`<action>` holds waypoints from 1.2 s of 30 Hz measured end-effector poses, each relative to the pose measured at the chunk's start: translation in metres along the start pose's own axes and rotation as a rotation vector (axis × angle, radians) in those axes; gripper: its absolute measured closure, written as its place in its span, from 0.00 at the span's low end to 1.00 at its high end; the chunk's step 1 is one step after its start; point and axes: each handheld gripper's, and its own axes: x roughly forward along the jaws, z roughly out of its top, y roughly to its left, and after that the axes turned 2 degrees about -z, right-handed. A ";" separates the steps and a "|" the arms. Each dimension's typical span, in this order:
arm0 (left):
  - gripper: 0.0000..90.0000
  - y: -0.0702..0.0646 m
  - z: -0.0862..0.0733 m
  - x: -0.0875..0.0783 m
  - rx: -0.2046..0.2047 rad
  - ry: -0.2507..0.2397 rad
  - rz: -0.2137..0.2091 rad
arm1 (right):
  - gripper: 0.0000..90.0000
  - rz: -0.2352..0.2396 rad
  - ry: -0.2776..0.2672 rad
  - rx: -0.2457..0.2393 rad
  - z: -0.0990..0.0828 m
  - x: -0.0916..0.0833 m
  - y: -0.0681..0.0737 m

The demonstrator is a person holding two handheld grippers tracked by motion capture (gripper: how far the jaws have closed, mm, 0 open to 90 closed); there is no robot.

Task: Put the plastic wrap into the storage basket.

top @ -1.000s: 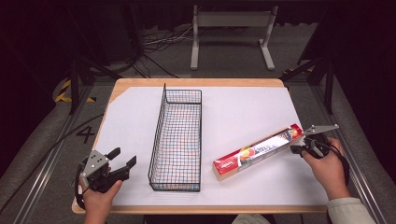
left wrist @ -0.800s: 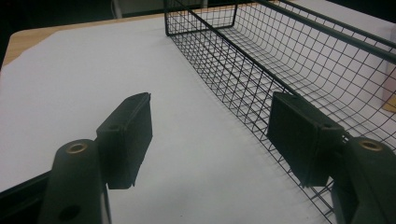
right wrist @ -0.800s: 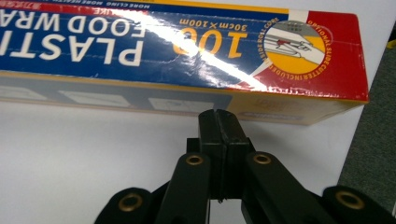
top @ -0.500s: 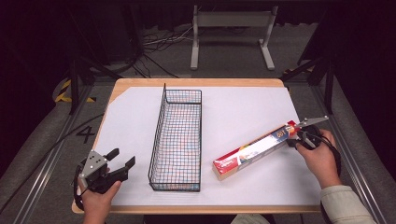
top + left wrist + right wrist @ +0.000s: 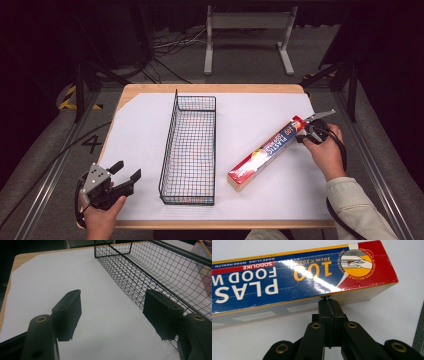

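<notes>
High view: cling-film box (image 5: 270,152) lying diagonally on counter (image 5: 150,135) beside wire basket (image 5: 191,145); right hand-held gripper (image 5: 304,135) closed, empty, tips against box end; left hand-held gripper (image 5: 127,175) wide apart, empty.

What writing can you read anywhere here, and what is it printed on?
"PLAS... FOOD W...", cut off: cling film box.
"SODOLIKE": box.
"MORE CLING · MORE HEALTH": box.
"100": box.
"30cm×100m": box.
"OPTIONAL SLIDE CUTTER INCLUDED": round badge on the box.
"4": floor.
Pale labels on the box's side: too blurred.
</notes>
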 end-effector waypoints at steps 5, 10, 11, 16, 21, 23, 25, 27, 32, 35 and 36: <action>0.35 0.000 0.000 0.001 0.005 0.003 -0.002 | 1.00 0.011 -0.008 -0.005 -0.004 -0.005 0.003; 0.35 -0.001 0.001 0.000 0.008 0.002 -0.001 | 1.00 0.027 -0.031 -0.025 -0.010 -0.019 0.009; 0.35 -0.001 0.001 0.001 0.009 0.002 -0.001 | 1.00 0.037 -0.040 -0.030 -0.011 -0.022 0.011; 0.35 -0.002 0.001 0.002 0.007 0.007 0.000 | 1.00 0.089 -0.078 -0.077 -0.007 -0.039 0.030; 0.35 -0.001 0.001 0.001 0.010 0.006 -0.003 | 1.00 0.140 -0.093 -0.137 0.004 -0.052 0.052; 0.35 -0.001 0.001 0.001 0.011 0.004 -0.003 | 1.00 0.159 -0.100 -0.165 0.009 -0.056 0.062; 0.35 -0.001 0.001 0.001 0.011 0.004 -0.003 | 1.00 0.179 -0.103 -0.178 0.013 -0.058 0.071; 0.35 -0.001 0.001 0.000 0.008 0.005 -0.003 | 1.00 0.200 -0.114 -0.197 0.017 -0.061 0.080; 0.35 -0.001 0.001 0.001 0.013 0.005 -0.002 | 1.00 0.237 -0.126 -0.234 0.023 -0.063 0.096; 0.35 -0.001 0.001 0.001 0.012 0.008 -0.001 | 1.00 0.267 -0.130 -0.266 0.031 -0.063 0.113; 0.35 -0.001 0.001 0.001 0.012 0.008 -0.001 | 1.00 0.274 -0.130 -0.275 0.034 -0.062 0.117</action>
